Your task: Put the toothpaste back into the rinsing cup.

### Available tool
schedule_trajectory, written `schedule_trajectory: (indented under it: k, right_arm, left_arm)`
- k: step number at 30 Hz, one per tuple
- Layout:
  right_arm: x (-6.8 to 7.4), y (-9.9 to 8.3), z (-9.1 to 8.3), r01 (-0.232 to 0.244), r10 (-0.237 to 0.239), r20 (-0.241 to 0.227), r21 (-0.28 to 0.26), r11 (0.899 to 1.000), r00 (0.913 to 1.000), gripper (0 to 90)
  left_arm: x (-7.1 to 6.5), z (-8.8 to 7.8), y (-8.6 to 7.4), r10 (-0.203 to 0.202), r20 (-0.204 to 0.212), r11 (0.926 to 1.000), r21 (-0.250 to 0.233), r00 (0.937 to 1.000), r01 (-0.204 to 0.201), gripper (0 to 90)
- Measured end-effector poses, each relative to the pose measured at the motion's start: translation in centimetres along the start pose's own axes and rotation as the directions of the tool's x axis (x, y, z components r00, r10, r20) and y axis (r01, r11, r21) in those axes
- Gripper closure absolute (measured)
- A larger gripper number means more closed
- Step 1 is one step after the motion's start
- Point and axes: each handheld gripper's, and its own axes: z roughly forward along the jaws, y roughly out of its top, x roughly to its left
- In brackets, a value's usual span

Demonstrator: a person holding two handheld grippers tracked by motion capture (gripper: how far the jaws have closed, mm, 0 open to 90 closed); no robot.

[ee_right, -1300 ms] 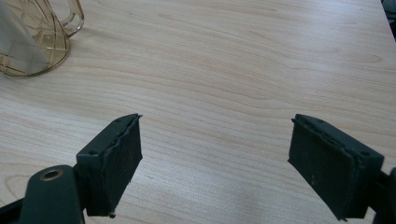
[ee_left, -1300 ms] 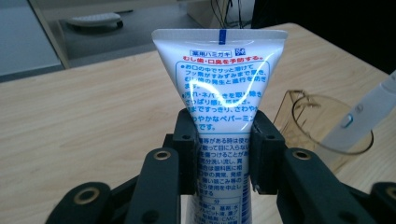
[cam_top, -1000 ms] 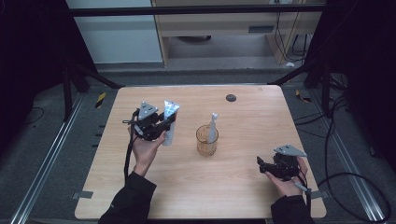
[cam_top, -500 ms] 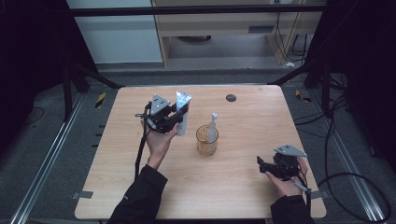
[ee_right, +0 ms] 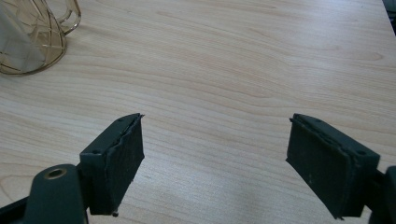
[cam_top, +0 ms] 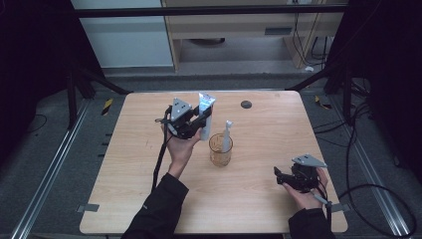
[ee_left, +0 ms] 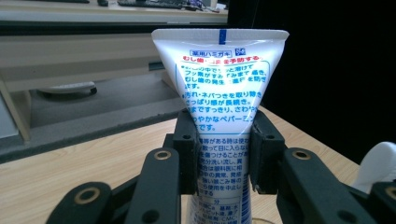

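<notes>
Left tool (cam_top: 201, 121) clenched on toothpaste tube (ee_left: 223, 100), lifted beside glass cup (cam_top: 220, 149); tube not yet inside. Right tool (ee_right: 215, 163) released, resting on surface (cam_top: 259, 199).

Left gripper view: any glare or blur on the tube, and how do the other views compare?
Left gripper view: tube washed out by glare mid-label, print still legible, background soft. High view: dim surroundings, table evenly lit. Right gripper view: sharp wood grain, soft shadow under the claw.

Black two-jaw left gripper (cam_top: 199, 122) and right gripper (cam_top: 279, 175), each topped by a grey triangular plate; brass-ringed pivots, trailing black cables, dark long sleeves (cam_top: 157, 214).
</notes>
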Motion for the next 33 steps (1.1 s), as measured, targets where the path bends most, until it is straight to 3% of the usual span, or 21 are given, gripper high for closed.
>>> schedule_trajectory:
  k: [20, 33]
  right_arm:
    - [0.0, -0.1, 0.1, 0.008, -0.008, -0.003, 0.008, 1.0, 1.0, 19.3]
    - [0.1, -0.1, 0.1, 0.008, -0.008, -0.006, 0.017, 1.0, 0.9999, 19.3]
  left_arm:
    - [-1.9, 1.8, -1.5, 0.008, 0.056, 1.0, -0.003, 0.9984, -0.008, 67.8]
    - [-2.2, 2.5, -2.8, 0.001, 0.072, 1.0, 0.007, 0.9974, -0.002, 67.8]
